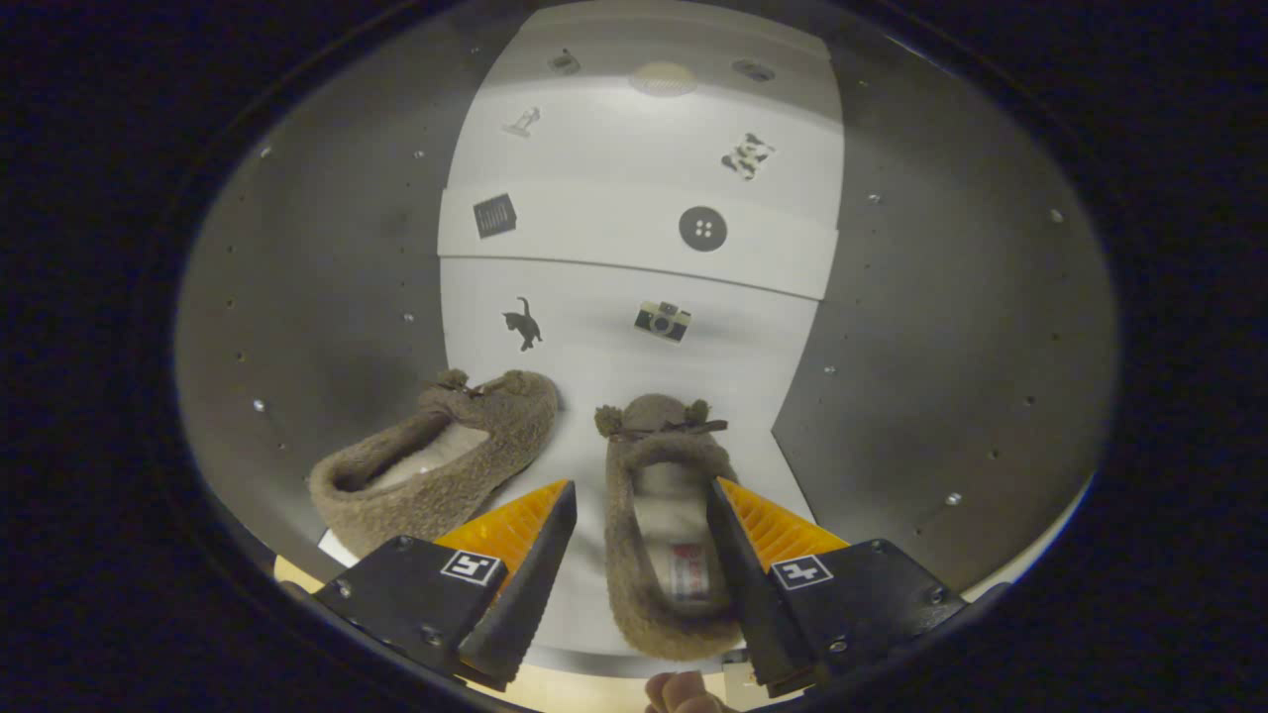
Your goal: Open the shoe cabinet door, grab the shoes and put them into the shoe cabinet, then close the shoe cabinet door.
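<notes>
Two brown fuzzy slippers lie on the white floor of the shoe cabinet [594,356], toes pointing inward. The left slipper [446,465] lies at an angle, just beyond my left finger. Between my fingers sits the right slipper [659,446], lengthwise, heel toward me. My gripper [642,485] is open. Its right finger [738,545] lies along the slipper's right side, while the left finger [535,545] stands clear of it, with white floor showing in the gap.
Dark grey side walls [327,297] [941,327] close in the compartment on both sides. A white shelf [594,233] crosses the back higher up, with small picture stickers on the white panels. A person's fingertip [679,695] shows below the fingers.
</notes>
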Tool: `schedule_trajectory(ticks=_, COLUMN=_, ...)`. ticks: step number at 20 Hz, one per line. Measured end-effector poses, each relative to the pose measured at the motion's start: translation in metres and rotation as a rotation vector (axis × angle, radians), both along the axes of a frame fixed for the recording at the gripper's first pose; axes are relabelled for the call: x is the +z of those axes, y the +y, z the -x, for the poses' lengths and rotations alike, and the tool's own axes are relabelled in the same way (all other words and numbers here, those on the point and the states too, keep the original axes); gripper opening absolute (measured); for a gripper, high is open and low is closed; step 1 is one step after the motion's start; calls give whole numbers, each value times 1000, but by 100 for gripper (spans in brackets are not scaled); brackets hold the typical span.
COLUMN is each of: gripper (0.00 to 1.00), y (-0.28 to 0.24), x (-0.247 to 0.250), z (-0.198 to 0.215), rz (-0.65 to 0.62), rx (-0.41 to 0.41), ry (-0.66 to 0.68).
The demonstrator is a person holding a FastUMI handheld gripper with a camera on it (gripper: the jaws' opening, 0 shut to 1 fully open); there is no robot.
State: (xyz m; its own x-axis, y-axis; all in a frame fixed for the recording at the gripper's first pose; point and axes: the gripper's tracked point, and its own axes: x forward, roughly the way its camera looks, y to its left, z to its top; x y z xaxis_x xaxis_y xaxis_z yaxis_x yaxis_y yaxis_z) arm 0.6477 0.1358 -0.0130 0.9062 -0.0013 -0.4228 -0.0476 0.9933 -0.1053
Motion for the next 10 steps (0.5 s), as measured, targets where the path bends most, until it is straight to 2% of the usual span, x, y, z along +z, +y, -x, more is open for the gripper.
schedule_trajectory(ticks=3, gripper=86, y=-1, x=13, z=40, rz=-33, rx=7, ry=-11)
schedule_trajectory(ticks=8, gripper=86, y=20, x=32, z=134, rz=-177, rx=31, ry=-29)
schedule_trajectory(ticks=10, gripper=93, y=26, x=36, z=177, rz=-220, rx=44, ry=-33)
